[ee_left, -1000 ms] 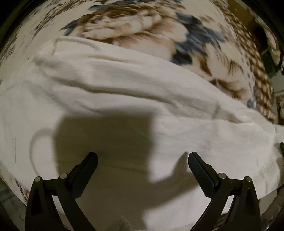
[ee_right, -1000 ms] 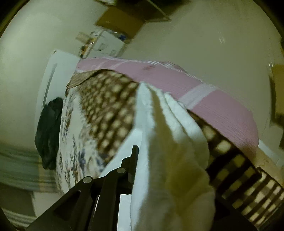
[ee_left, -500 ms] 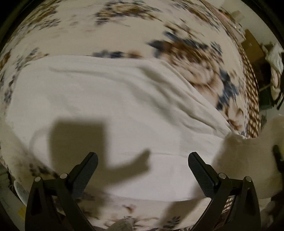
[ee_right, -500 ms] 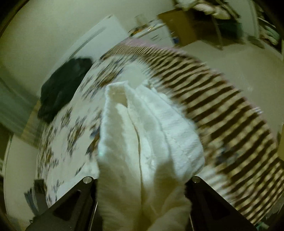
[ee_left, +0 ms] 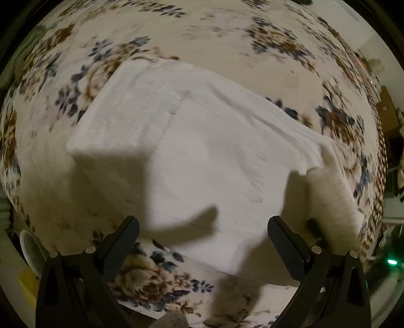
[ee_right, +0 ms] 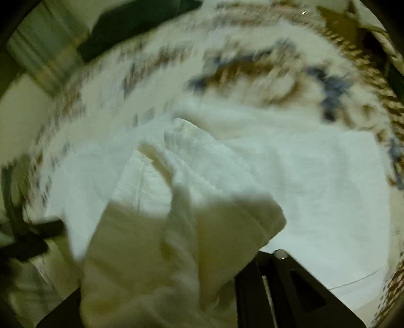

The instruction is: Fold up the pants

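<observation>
The white pants (ee_left: 192, 156) lie spread on a floral bedspread (ee_left: 227, 45), one layer folded over another so that a stepped edge runs across the upper part of the cloth. At the right side of the left wrist view the fabric rises off the bed in a bunched ridge, lifted toward the other tool.

The right wrist view shows what the left cannot: that bunched end of the pants (ee_right: 176, 214) fills the space between the jaws of the right gripper (ee_right: 174, 272), which is clamped on the thick wad; much of this view is blurred. Beyond it the rest of the garment lies flat on the bedspread (ee_right: 252, 68).

The left gripper (ee_left: 203, 233) hangs above the near edge of the pants with jaws spread wide, holding nothing, its shadow falling on the cloth.

A dark garment (ee_right: 131, 22) lies at the far end of the bed, seen only from the right wrist.
</observation>
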{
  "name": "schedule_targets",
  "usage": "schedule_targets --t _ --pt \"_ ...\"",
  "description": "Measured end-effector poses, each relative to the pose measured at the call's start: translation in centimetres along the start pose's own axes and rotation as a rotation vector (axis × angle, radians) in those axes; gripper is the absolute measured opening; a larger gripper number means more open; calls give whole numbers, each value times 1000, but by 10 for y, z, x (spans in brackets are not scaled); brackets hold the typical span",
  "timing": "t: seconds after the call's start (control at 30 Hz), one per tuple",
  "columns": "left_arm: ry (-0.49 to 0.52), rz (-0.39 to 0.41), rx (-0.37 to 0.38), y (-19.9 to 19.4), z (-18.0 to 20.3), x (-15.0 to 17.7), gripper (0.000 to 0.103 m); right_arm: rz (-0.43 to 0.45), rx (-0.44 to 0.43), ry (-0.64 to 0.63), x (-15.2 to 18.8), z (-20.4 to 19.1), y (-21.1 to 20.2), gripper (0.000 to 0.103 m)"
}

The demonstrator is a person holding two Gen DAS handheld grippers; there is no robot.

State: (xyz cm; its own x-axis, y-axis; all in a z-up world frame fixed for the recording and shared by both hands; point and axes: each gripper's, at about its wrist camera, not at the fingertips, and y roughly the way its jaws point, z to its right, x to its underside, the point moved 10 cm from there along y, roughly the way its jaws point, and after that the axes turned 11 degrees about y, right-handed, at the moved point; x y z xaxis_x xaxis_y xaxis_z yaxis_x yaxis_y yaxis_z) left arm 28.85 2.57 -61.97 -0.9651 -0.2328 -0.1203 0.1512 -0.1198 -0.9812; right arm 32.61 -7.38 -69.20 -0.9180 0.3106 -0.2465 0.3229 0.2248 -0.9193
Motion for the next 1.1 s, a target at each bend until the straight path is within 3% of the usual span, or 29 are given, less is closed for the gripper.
schedule_targets --t 0.03,0.1,0.17,0.3,0.4,0.57,0.63,0.7,0.93,1.1 --pt "-11 3 9 0 -1 -1 103 -51 5 -10 6 -3 5 30" --pt "-22 14 28 -2 -1 -4 103 -116 -90 -20 15 -13 3 82" --pt "-20 25 55 -3 4 -8 103 -136 -192 25 17 -16 -14 94" --pt "6 28 128 0 32 -12 103 -89 -263 160 7 21 -59 94" --pt "49 13 176 14 61 -8 103 -56 -144 255 3 79 -74 94" --pt "176 -16 125 48 99 5 101 -79 9 356 12 151 -72 94" --pt "245 -35 95 65 111 10 74 -74 46 359 12 166 -71 94" --pt "303 -14 52 73 116 11 21 -51 118 333 13 173 -70 94" --pt "350 22 37 76 111 10 19 -86 376 193 18 190 -53 94" --pt "356 17 45 79 107 9 20 -138 387 294 21 222 -40 99"
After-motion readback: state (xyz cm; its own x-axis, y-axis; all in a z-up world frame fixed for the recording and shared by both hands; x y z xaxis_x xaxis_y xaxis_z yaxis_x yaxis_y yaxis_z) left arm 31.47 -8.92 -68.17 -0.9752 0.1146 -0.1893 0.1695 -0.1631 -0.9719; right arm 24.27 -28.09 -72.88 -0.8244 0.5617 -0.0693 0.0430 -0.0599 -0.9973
